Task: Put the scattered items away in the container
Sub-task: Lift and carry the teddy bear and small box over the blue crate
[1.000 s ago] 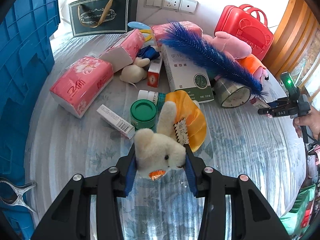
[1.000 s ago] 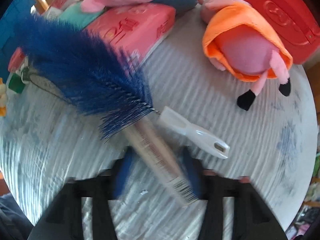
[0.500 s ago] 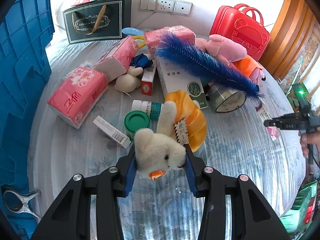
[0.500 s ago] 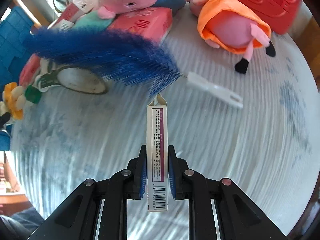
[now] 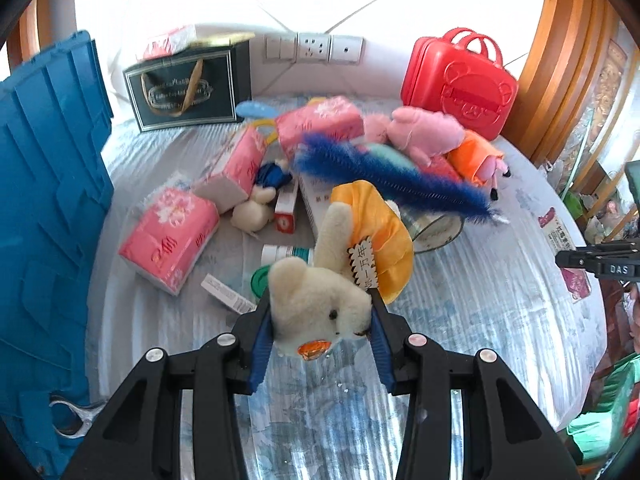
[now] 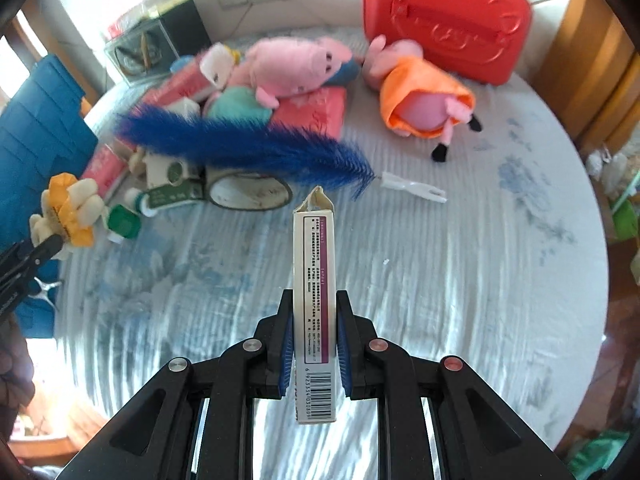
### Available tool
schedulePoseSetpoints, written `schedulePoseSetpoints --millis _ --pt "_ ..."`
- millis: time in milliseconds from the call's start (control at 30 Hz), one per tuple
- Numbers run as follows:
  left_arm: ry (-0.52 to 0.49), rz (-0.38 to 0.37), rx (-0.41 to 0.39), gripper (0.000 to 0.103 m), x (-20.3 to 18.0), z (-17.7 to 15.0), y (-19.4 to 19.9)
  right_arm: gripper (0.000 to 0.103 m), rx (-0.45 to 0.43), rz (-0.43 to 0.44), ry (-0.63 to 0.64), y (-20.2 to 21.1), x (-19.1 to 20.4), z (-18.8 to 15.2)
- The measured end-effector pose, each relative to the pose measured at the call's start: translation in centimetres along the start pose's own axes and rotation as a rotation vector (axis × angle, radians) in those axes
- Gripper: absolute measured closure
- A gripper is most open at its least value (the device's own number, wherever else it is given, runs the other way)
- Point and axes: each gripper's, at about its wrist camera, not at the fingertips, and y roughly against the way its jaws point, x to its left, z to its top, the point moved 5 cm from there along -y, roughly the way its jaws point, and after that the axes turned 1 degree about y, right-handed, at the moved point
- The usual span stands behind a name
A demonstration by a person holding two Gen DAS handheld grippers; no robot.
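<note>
Right wrist view shows the right gripper [image 6: 312, 340] clamped on a slim carton [image 6: 314, 300] and the left gripper [image 5: 320, 336] squeezing a plush bear [image 5: 316, 304], either liable to slip before reaching the far blue crate [image 5: 48, 200].

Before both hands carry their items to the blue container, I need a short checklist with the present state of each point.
1. Left tongs shut on the plush bear: ok.
2. Right tongs shut on the slim carton: ok.
3. Carton held clear of the blue feather: ok.
4. Blue container in view at the left: ok.
5. Free room inside the container: cannot tell.
</note>
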Motion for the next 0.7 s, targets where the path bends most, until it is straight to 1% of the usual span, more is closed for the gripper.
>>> schedulePoseSetpoints --millis 200,400,533,700 --pt "-0.030 -0.013 -0.063 0.061 -1.0 2.5 4.6 0.085 -0.080 -0.027 -0.035 5.2 0.1 0.4" --pt "-0.038 -0.012 -0.083 0.061 -1.1 4.4 8.4 0.085 -0.156 -0.050 -0.048 9.6 0.7 1.1" --pt "-0.066 -0.014 -0.104 0.061 -1.2 5.6 10.9 0.085 -0.203 -0.061 -0.064 12.4 1.5 1.5" --pt "-0.106 -0.007 -0.123 0.061 -1.1 6.8 13.1 0.085 -0.252 -0.043 -0.095 15.4 3.3 1.9"
